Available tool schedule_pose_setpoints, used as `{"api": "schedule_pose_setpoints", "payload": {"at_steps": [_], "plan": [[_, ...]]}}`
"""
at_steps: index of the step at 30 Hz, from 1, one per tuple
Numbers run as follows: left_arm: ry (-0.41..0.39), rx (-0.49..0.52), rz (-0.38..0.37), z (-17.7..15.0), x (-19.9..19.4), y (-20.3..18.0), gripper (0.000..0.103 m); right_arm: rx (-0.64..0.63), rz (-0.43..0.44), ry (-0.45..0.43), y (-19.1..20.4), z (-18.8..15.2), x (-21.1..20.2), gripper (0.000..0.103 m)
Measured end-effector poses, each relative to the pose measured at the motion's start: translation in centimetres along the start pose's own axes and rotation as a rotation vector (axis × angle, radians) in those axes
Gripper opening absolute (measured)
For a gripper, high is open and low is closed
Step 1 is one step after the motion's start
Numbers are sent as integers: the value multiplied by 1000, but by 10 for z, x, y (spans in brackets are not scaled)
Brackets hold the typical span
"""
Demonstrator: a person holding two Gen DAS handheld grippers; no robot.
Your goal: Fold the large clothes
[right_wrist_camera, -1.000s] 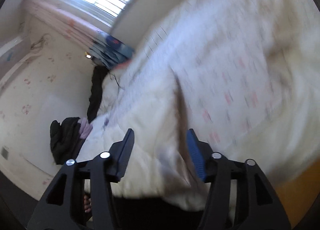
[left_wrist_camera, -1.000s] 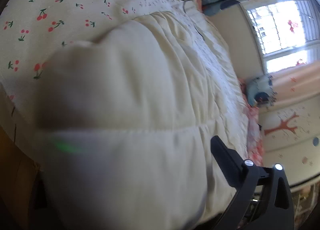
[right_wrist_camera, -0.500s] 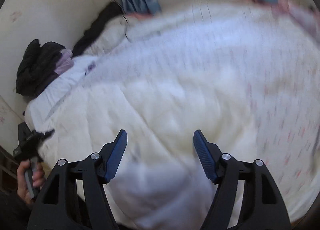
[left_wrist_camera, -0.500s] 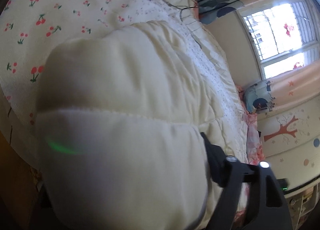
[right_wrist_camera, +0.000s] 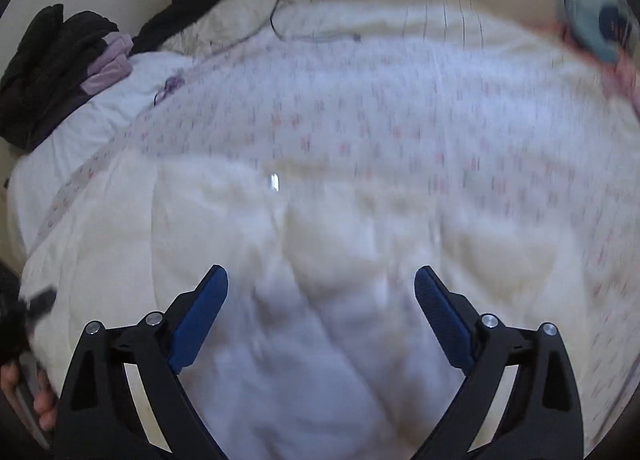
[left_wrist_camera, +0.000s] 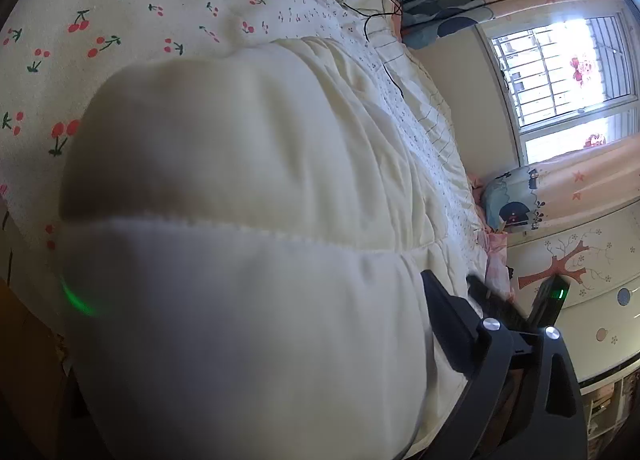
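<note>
Cream quilted fabric fills your left camera: the padded garment [left_wrist_camera: 248,188] lies bunched on the cherry-print bedspread [left_wrist_camera: 120,8], its stitched seam running across the lens just as it did a second ago, the view barely changed. One black finger [left_wrist_camera: 448,312] of your left gripper [left_wrist_camera: 280,340] shows at lower right, set against the fabric's edge; the other finger is hidden behind the cloth. The garment bulges between the jaws, which have narrowed and then widened again within the last second, and you cannot tell from this view whether the pads press on it.

Your right gripper [right_wrist_camera: 320,300] tells a different story. A second ago its blue pads stood close together over a fold of the garment, with the window ahead. Now the view has swung round to face the head of the bed, where dark clothes [right_wrist_camera: 52,60] lie heaped at upper left, and the picture is smeared with motion. The jaws have just been opening and stand wide apart, the blue pads [right_wrist_camera: 200,316] clear of the cloth, nothing pinched between them. The cream garment [right_wrist_camera: 320,260] lies below and ahead of them on the bed. At the lower left edge, fingers of your left hand [right_wrist_camera: 24,392] show.
</note>
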State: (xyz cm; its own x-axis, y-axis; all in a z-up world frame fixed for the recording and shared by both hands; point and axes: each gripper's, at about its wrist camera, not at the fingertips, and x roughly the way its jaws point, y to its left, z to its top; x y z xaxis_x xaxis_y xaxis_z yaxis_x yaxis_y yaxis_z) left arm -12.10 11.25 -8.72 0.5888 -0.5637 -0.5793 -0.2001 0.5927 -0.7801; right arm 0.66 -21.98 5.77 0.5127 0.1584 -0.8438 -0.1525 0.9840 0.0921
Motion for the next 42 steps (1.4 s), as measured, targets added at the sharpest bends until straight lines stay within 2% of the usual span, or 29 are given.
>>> {"api": "schedule_pose_setpoints", "payload": {"at_steps": [3, 4, 5, 6, 7, 9, 11, 13, 14, 16, 17, 20, 22, 23, 25, 27, 30, 31, 33, 35, 38, 42], "plan": [[2, 0, -8, 0, -1, 1, 91, 11, -56, 38, 0, 23, 42, 92], [6, -2, -10, 0, 0, 1, 92, 9, -88, 78, -1, 25, 61, 92], [8, -1, -12, 1, 0, 1, 93, 11, -107, 175, -4, 21, 94, 94], [12, 3, -21, 1, 0, 1, 95, 28, -88, 229, -7, 16, 114, 96], [17, 5, -24, 2, 0, 1, 95, 36, -85, 222, -6, 17, 118, 95], [26, -11, -39, 4, 0, 6, 95, 56, -56, 180, -9, 19, 97, 91], [29, -38, -69, 6, -1, 11, 95, 60, 3, 97, -5, 9, 54, 91], [17, -67, -93, 6, -3, 15, 95, -12, 11, 20, 9, -8, 14, 91], [9, -81, -94, 5, -2, 17, 95, -43, 8, 20, 16, -17, 7, 91], [-3, -83, -74, 4, -2, 14, 95, -160, -17, 105, 34, -42, 19, 91], [-6, -70, -60, 3, -2, 10, 95, -180, -25, 102, 36, -49, 22, 91], [-8, -56, -61, 1, -7, 6, 95, -67, 2, 61, 26, -55, -4, 91], [-18, -46, -60, 3, -9, 8, 95, -56, 5, -10, 29, -67, -33, 91], [-19, -48, -61, 3, -8, 10, 95, -74, -18, -5, 32, -76, -40, 91], [-21, -58, -58, 4, -5, 12, 95, -137, -53, 76, 41, -92, -27, 91], [-22, -52, -47, 3, -5, 11, 95, -130, -65, 72, 42, -100, -34, 91], [-13, -39, -52, 2, -8, 10, 95, -98, -34, -5, 46, -99, -59, 91], [-12, -30, -50, 2, -8, 9, 95, -109, -38, 0, 50, -102, -61, 91], [-15, -35, -54, 3, -7, 11, 95, -186, -73, 102, 62, -108, -38, 91], [-23, -33, -63, 5, -7, 8, 95, -170, -67, 102, 61, -103, -31, 91], [-31, -24, -50, 6, -7, 7, 95, -150, -44, 71, 57, -103, -43, 91], [-54, -8, -42, 5, -8, 3, 81, -153, -32, 70, 53, -110, -33, 92]]}}
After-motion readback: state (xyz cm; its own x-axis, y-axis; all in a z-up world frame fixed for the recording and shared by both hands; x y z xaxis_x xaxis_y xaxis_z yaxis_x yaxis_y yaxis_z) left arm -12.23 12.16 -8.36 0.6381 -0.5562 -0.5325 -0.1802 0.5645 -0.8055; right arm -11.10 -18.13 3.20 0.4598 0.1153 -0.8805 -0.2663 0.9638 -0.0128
